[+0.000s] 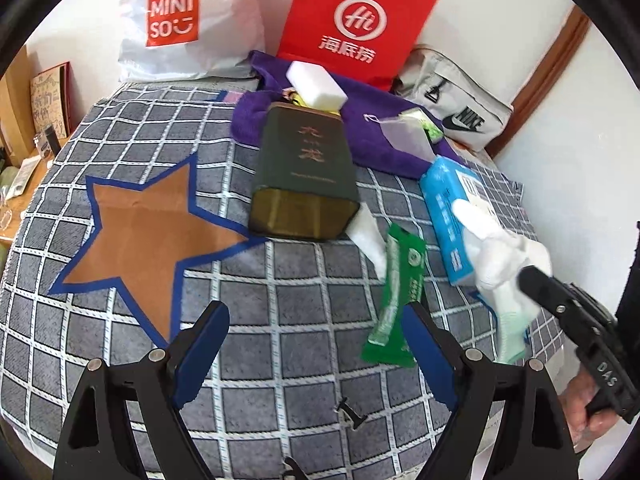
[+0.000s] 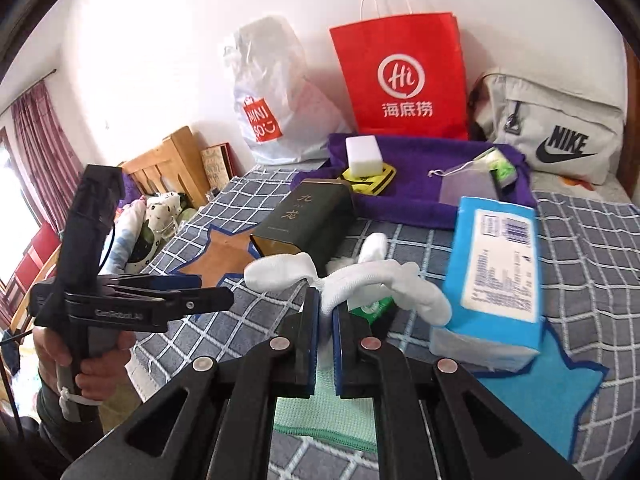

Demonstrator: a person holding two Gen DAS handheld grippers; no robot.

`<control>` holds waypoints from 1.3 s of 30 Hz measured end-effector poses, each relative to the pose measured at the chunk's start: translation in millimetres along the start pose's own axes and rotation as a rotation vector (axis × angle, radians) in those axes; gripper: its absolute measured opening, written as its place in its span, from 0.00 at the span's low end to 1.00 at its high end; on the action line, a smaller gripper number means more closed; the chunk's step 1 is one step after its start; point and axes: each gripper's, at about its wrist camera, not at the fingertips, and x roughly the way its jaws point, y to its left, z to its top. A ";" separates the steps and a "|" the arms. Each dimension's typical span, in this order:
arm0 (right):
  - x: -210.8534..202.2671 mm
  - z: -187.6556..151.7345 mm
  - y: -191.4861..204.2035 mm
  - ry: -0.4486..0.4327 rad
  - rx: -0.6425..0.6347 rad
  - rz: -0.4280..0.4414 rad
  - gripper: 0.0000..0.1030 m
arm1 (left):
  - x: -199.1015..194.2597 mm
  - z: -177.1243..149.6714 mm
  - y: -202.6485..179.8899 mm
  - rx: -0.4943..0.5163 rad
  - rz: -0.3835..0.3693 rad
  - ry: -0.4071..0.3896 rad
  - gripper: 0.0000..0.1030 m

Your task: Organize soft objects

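The right claw [image 2: 326,312] pinches a limp white knit glove [image 2: 380,280] with a pale green cuff above the checked bedspread [image 2: 580,240]. The left claw [image 1: 316,332] gapes empty, a crinkly green sachet [image 1: 396,292] at its 1 o'clock.

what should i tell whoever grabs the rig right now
Right hand-held gripper: shut on the white glove, lifted off the checked cover.
Left hand-held gripper: open, empty, hovering near the green packet.
Blue tissue pack and dark tin lie on the cover; white sponge sits on the purple towel.
Left: place the glove, then sort the rest.
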 end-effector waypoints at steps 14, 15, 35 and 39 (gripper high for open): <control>-15.1 -63.3 -50.1 0.122 -0.014 -0.160 0.08 | 47.0 -15.7 -70.2 0.164 0.019 0.059 0.84; -11.2 -67.8 -54.5 0.135 -0.009 -0.170 0.09 | 49.2 -15.6 -73.0 0.174 0.023 0.059 0.84; 18.8 -90.3 -76.9 0.122 0.053 -0.188 0.30 | 83.0 -10.0 -82.7 0.232 0.083 0.044 0.37; 17.5 -88.9 -79.6 0.124 0.068 -0.175 0.15 | 73.8 -9.1 -77.6 0.205 0.067 0.029 0.32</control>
